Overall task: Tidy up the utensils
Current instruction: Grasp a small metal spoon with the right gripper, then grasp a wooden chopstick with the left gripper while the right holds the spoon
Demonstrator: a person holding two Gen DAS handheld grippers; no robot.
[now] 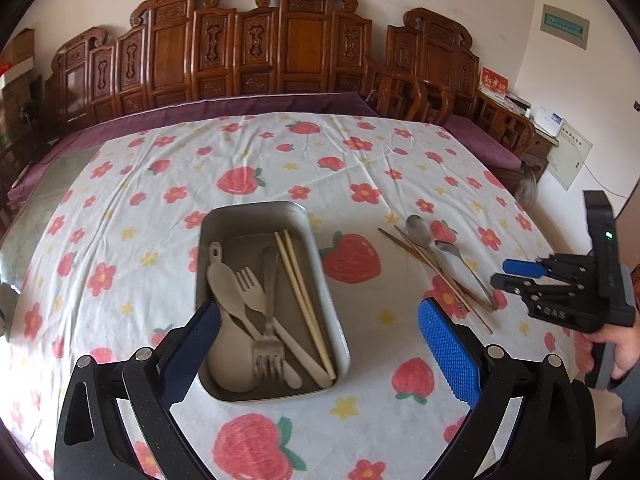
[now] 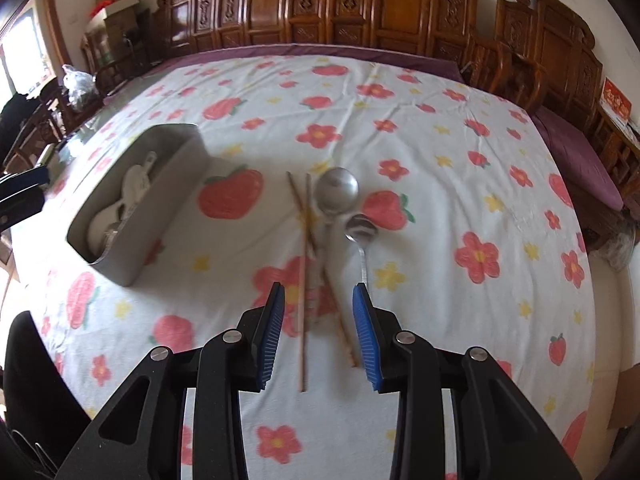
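Metal tray (image 1: 256, 216) sits on strawberry-print tablecloth (image 1: 360, 148), holding beige spoon (image 1: 224, 284), beige fork (image 1: 252, 292), metal fork (image 1: 268, 344) and pale chopsticks (image 1: 304, 304). Right of it lie brown chopsticks (image 2: 303, 280), crossed, a ladle (image 2: 337, 190) and a steel spoon (image 2: 361, 229). Left gripper (image 1: 320, 356) hovers over the tray, jaws wide apart, empty. Right gripper (image 2: 318, 336) jaws apart, straddling the brown chopsticks' near ends.
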